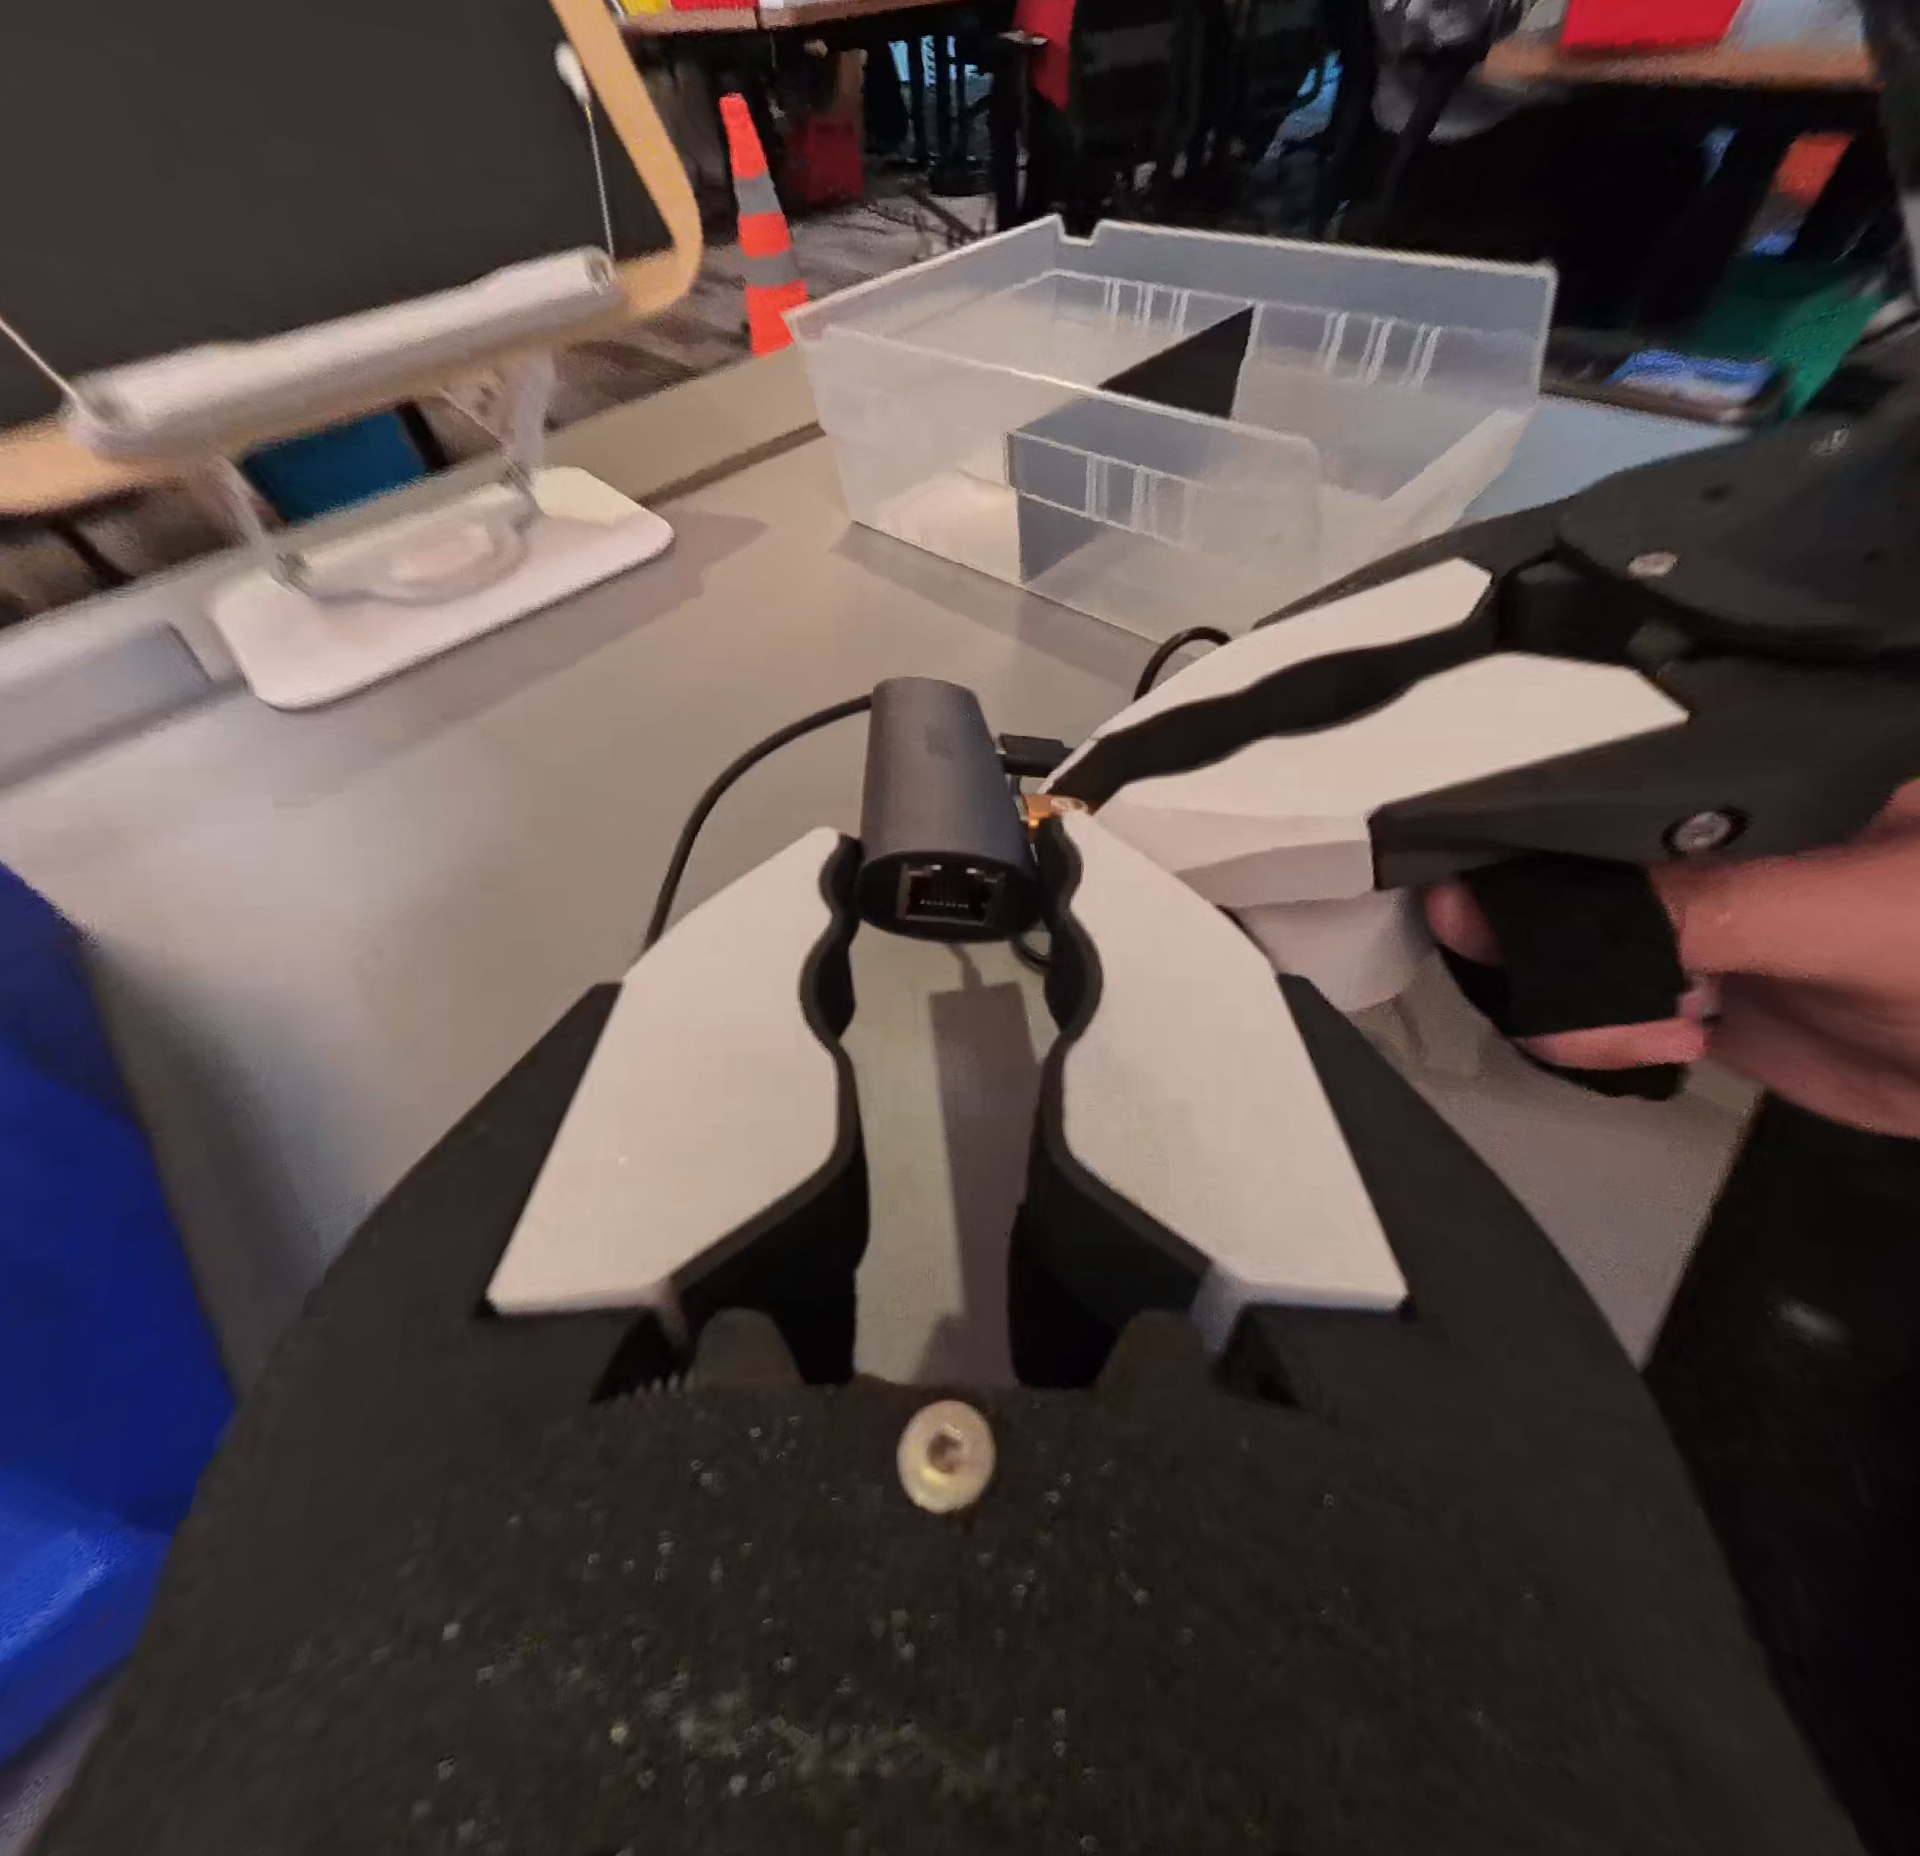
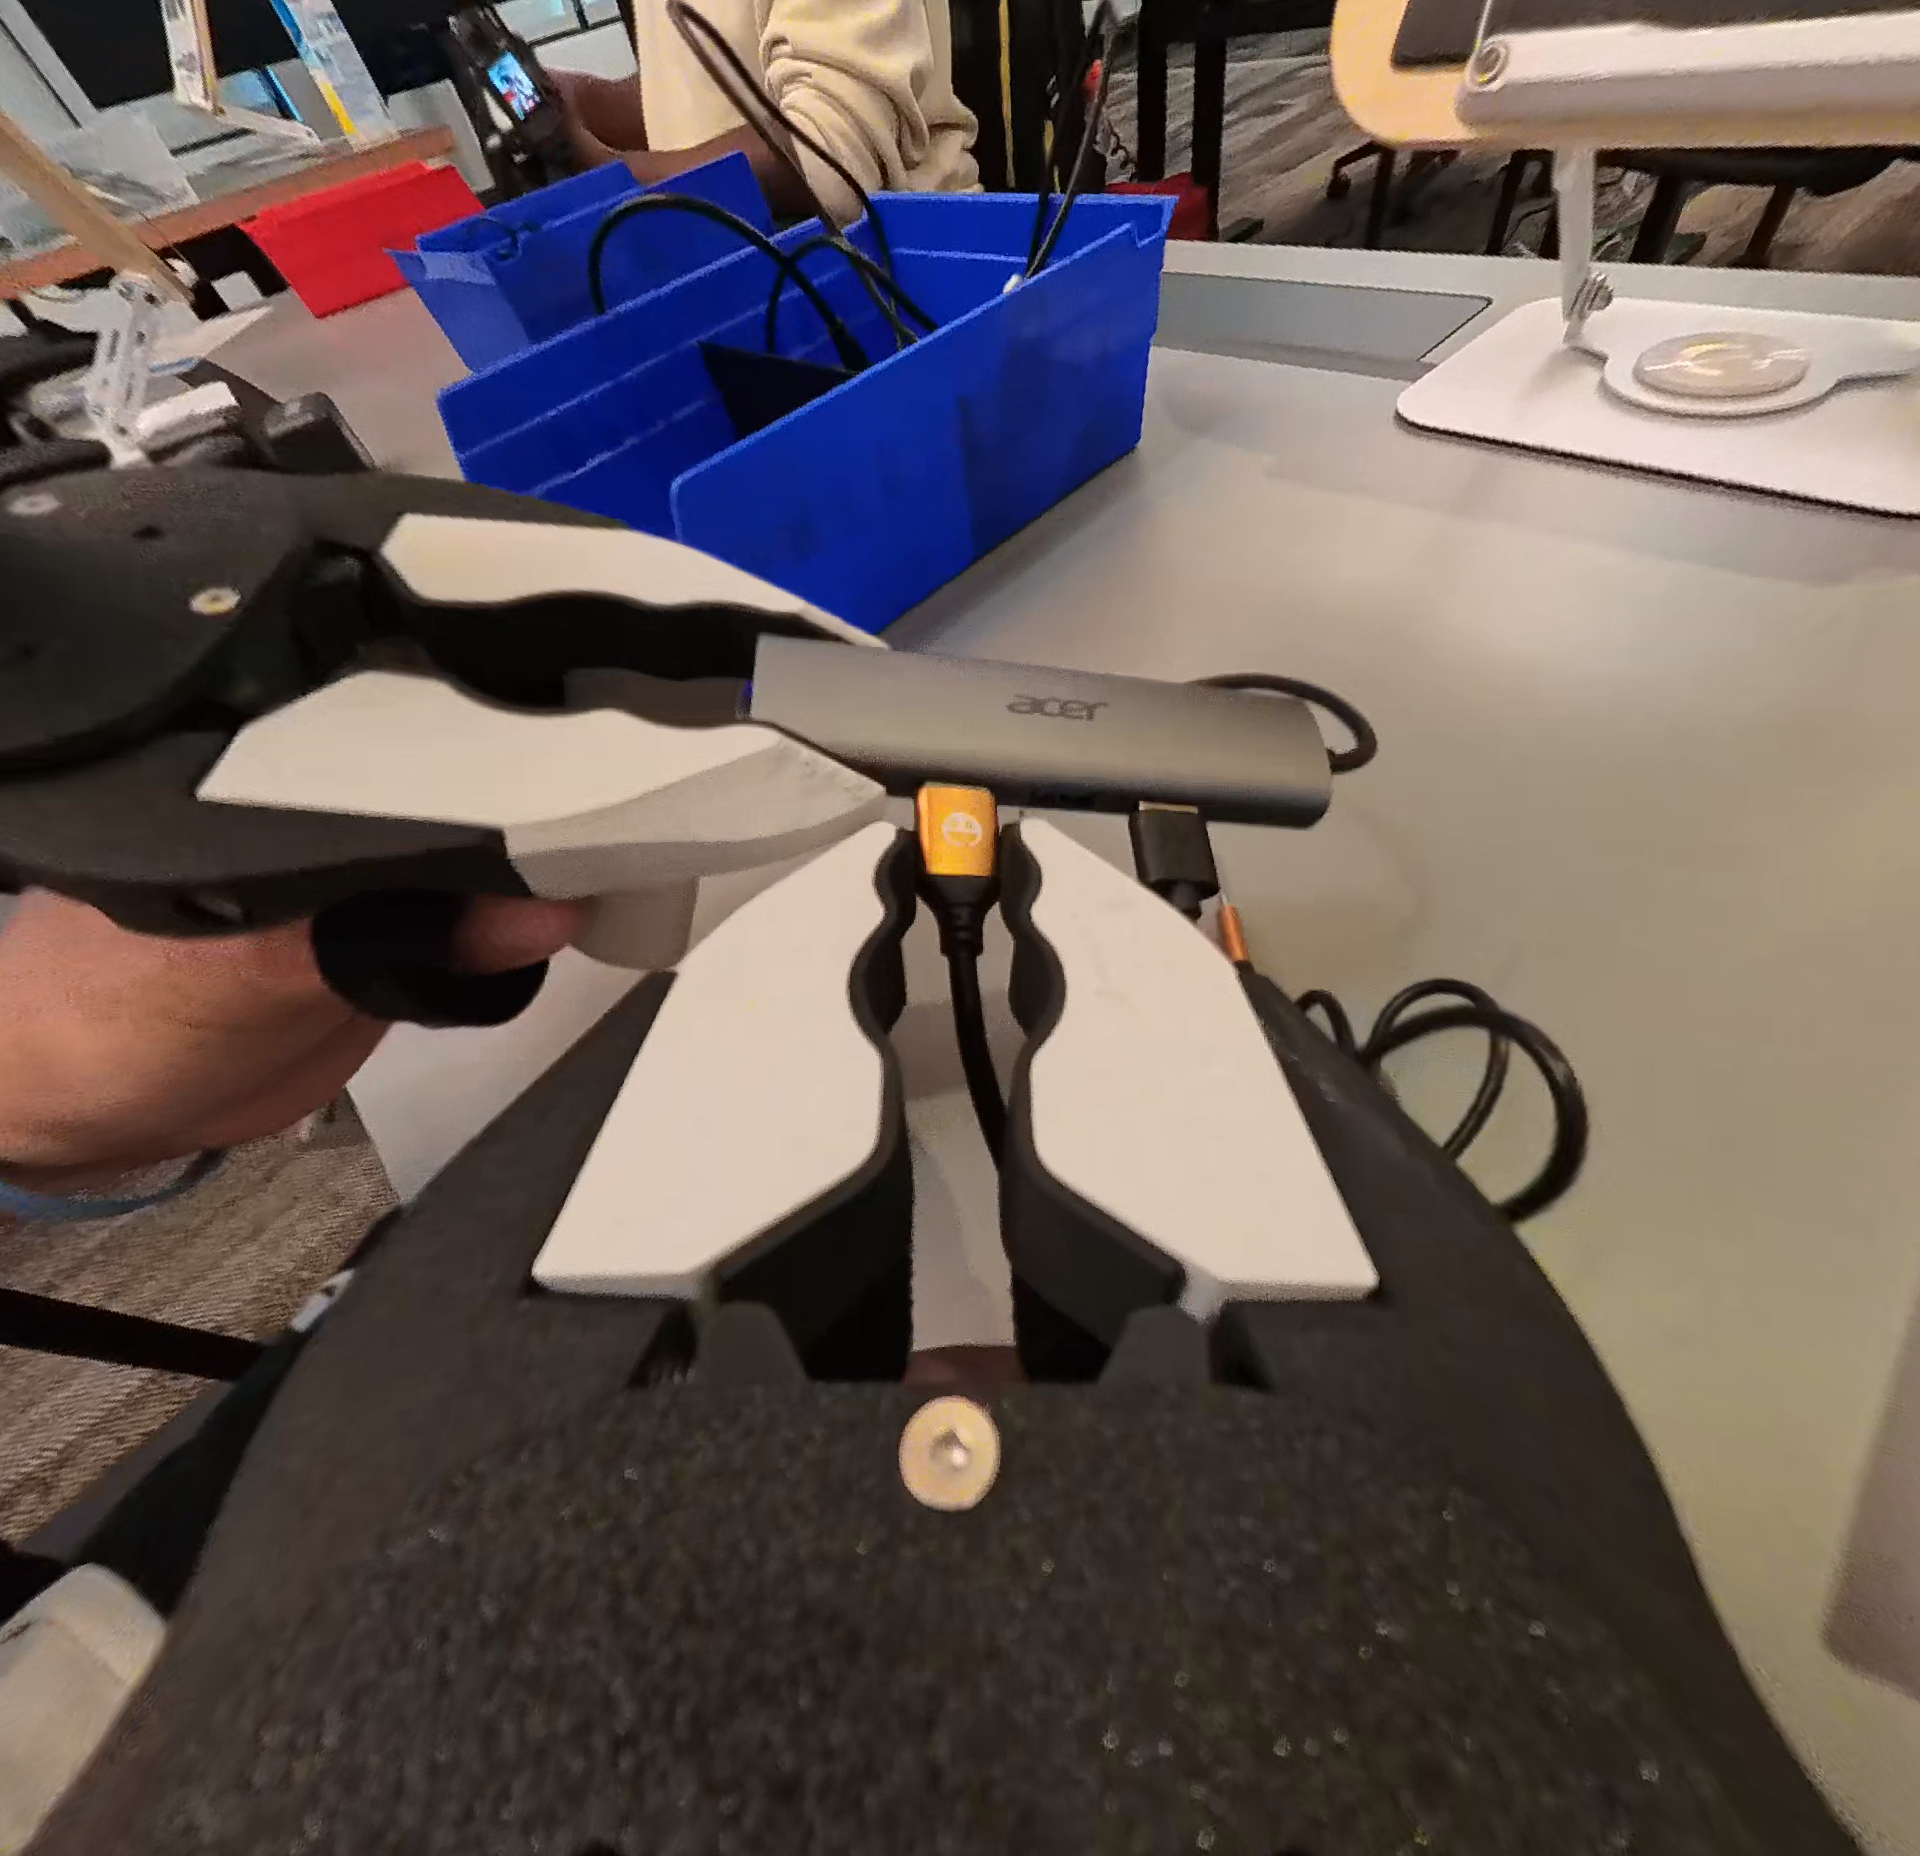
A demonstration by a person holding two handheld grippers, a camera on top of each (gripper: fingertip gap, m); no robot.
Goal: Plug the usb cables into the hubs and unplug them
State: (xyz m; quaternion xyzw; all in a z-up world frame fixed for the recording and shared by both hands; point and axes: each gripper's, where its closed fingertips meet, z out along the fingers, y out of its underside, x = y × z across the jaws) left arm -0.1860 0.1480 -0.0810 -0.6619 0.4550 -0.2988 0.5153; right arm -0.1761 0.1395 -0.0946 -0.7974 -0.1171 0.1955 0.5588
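Observation:
A grey USB hub [image 1: 935, 767] is held above the grey table, its network port facing the left wrist camera. My left gripper [image 1: 943, 850] is shut on the hub's near end. In the right wrist view the left gripper [image 2: 810, 710] comes in from the left and holds the hub [image 2: 1039, 726] level. My right gripper [image 2: 956, 840] is shut on an orange USB plug [image 2: 956, 830] that sits in a port on the hub's side. A black plug [image 2: 1174, 850] sits in another side port. The right gripper [image 1: 1060, 798] also shows in the left wrist view.
A blue bin [image 2: 883, 456] with black cables stands behind the hub. A clear plastic divided bin [image 1: 1143, 435] stands at the far side of the table. A white tablet stand [image 1: 436, 580] is at the left. A coiled black cable [image 2: 1475, 1079] lies on the table.

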